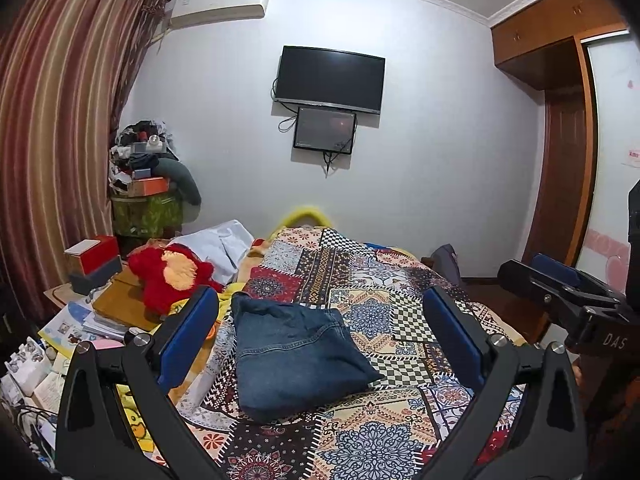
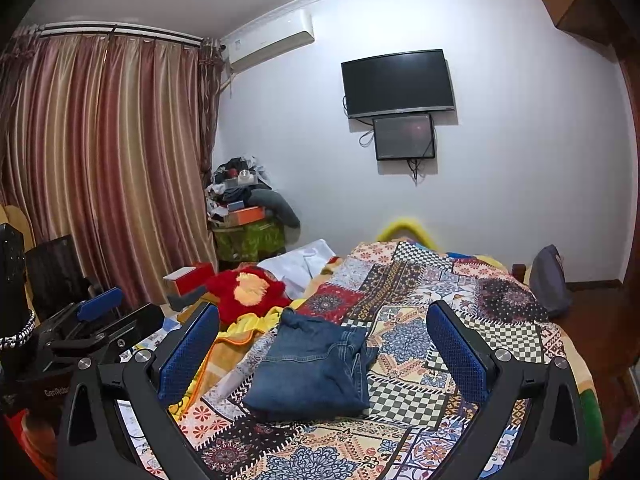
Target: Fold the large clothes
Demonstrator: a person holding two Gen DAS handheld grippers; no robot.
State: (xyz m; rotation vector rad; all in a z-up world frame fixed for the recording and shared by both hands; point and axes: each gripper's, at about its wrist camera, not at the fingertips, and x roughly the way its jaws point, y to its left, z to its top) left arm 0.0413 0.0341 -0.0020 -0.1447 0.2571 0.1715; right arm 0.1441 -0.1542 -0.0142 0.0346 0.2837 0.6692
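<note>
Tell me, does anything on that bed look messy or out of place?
The jeans lie folded into a compact bundle on the patchwork bedspread, though one edge bunches unevenly. Both claws, left and right, are open and empty. The bed's left side is cluttered: a red plush toy, papers.

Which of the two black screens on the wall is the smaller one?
The lower screen is the smaller one. It hangs just under the big television, and cables dangle below it. The television above is much wider.
</note>
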